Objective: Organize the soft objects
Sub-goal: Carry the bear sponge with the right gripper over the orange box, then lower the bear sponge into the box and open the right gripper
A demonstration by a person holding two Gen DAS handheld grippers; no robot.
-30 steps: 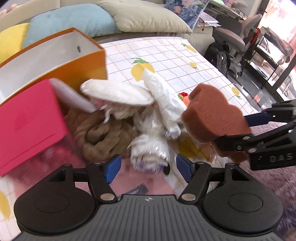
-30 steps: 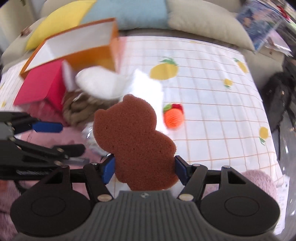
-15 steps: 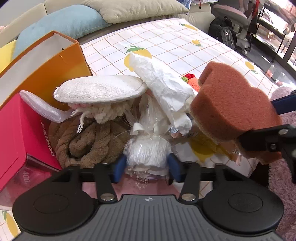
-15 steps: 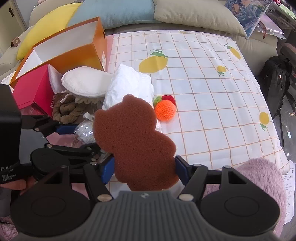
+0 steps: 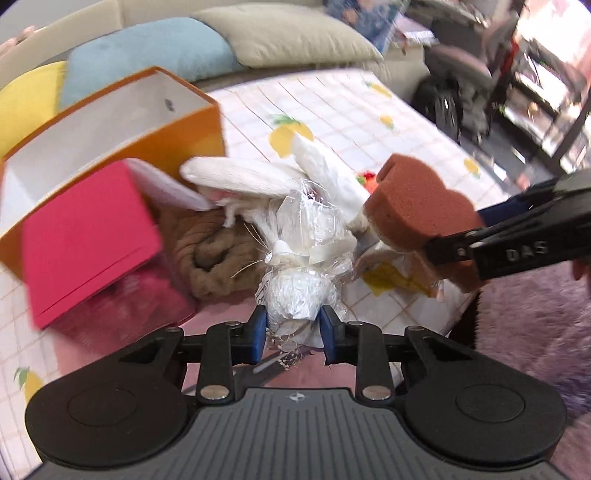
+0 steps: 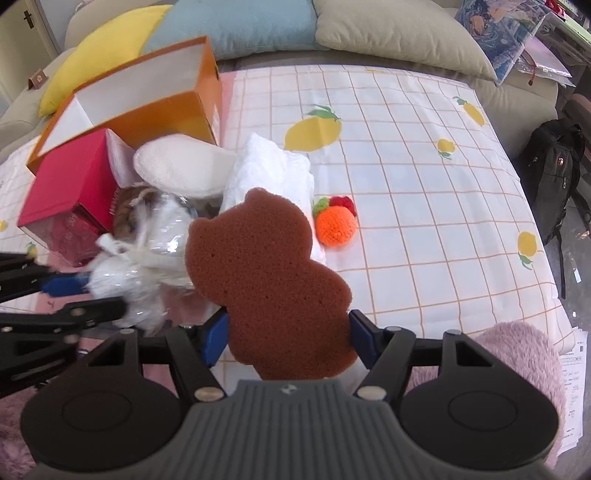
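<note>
My left gripper (image 5: 293,323) is closing on a white ball wrapped in clear cellophane (image 5: 297,291); its blue pads press the ball's sides and the bundle hangs lifted off the pile. The same bundle (image 6: 129,280) shows at the left of the right wrist view, between the left gripper's fingers (image 6: 70,286). My right gripper (image 6: 288,332) is shut on a brown bear-shaped sponge (image 6: 266,273), held upright above the table; the sponge (image 5: 417,214) sits to the right in the left wrist view. An open orange box (image 5: 110,122) stands behind the pile.
A red box (image 5: 85,236), a brown knitted cloth (image 5: 210,254), a white flat pad (image 5: 236,181) and a white crumpled cloth (image 6: 269,173) lie heaped on the lemon-print tablecloth (image 6: 424,177). An orange crochet fruit (image 6: 336,223) lies further right. Cushions (image 6: 240,26) line the back.
The left gripper's jaws have closed onto the wrapped white ball and lifted it up from the pile. The right gripper and its sponge have stayed still.
</note>
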